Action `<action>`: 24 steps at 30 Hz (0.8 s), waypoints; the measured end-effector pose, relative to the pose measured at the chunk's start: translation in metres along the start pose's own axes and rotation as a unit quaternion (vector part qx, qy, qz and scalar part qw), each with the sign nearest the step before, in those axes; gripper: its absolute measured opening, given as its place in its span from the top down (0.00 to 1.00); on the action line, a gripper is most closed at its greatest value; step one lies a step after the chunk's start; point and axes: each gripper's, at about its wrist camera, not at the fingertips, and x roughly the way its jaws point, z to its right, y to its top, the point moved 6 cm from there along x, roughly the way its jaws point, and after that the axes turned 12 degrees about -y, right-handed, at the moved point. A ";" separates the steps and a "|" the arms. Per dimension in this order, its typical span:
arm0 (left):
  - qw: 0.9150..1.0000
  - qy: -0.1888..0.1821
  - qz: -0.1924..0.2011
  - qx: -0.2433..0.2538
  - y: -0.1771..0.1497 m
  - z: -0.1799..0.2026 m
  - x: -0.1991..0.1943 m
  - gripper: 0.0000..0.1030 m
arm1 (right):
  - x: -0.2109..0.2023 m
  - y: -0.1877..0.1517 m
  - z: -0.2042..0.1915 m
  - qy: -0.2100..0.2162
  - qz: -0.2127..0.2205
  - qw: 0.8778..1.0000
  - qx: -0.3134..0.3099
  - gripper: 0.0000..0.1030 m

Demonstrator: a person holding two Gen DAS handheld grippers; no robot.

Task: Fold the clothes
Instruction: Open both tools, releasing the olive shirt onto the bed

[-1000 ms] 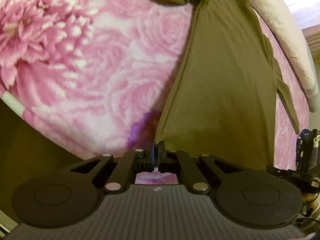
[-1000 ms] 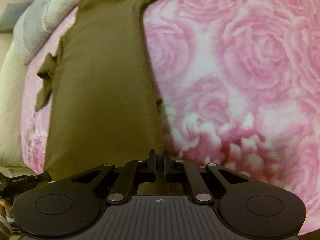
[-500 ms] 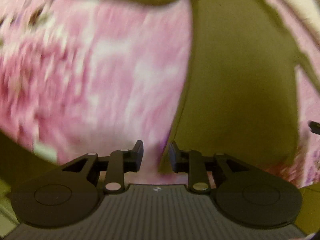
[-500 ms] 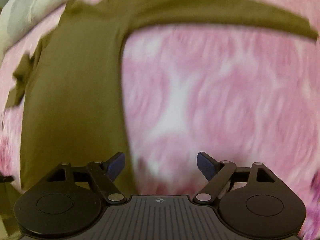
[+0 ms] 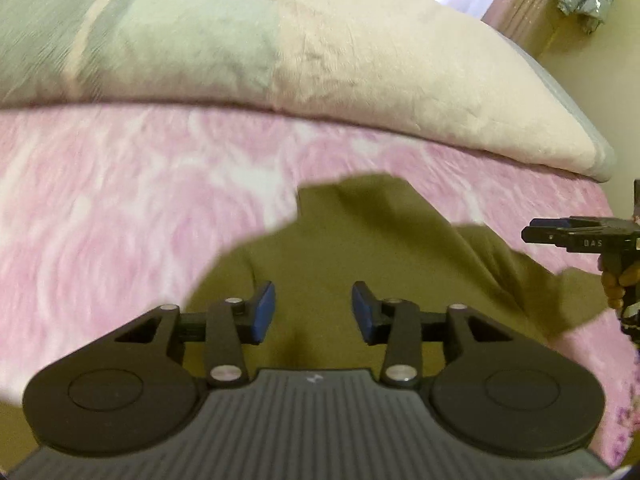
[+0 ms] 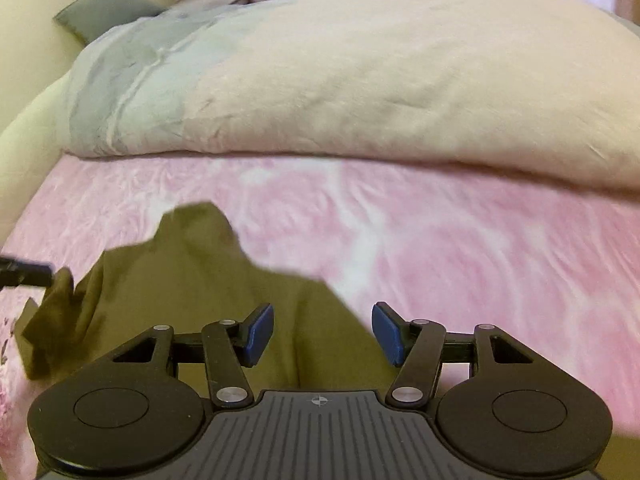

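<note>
Fingers first: your left gripper (image 5: 313, 312) has its blue pads (image 5: 262, 312) spread wide with nothing between them, and below the gap lies the olive-green garment (image 5: 360, 248). Your right gripper (image 6: 322, 334) is likewise splayed and empty; its left pad (image 6: 260, 334) sits over the cloth, while its right pad (image 6: 386, 334) sits over the cloth's edge where it meets the bedcover.

Just past your fingers, the garment lies on the pink rose-patterned bedcover (image 5: 120, 208). It looks bunched rather than flat: soft ridges run through it, and its far outline is uneven, with a flap rising to a blunt peak toward the middle of the bed. In the right wrist view the same cloth (image 6: 192, 280) trails off to the left into a crumpled tail near the bedcover's edge.

At the right edge of the left wrist view you can see your other gripper from the side (image 5: 576, 236), with your hand (image 5: 620, 284) wrapped around its handle, near the garment's right end. In the right wrist view a dark finger tip (image 6: 28, 272) of the left tool pokes in at the left edge beside the cloth's tail.

Farther off, a cream and grey duvet (image 6: 360, 80) is heaped across the bed beyond the pink cover. A grey cushion (image 6: 104, 8) leans at the far left behind it.
</note>
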 end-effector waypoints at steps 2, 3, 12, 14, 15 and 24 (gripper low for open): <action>1.000 0.015 -0.006 0.007 0.010 -0.016 0.019 0.61 | 0.024 0.015 -0.007 0.012 -0.008 1.000 -0.019 0.43; 1.000 0.017 -0.012 0.008 0.013 -0.023 0.028 0.61 | 0.034 0.015 -0.009 0.014 -0.015 0.999 -0.026 0.43; 0.996 0.037 -0.023 0.084 0.010 -0.038 0.068 0.96 | 0.076 0.007 -0.013 0.073 -0.047 0.996 -0.029 0.95; 0.993 0.027 0.015 0.114 0.015 -0.027 0.060 0.96 | 0.055 0.011 -0.007 0.071 0.003 0.997 -0.033 0.95; 0.991 0.019 0.037 0.124 0.018 -0.022 0.056 0.96 | 0.041 0.015 0.002 0.062 0.028 0.997 -0.021 0.96; 0.993 0.043 0.027 0.105 0.015 -0.031 0.096 0.85 | 0.019 0.014 0.044 -0.028 0.075 0.995 0.065 0.93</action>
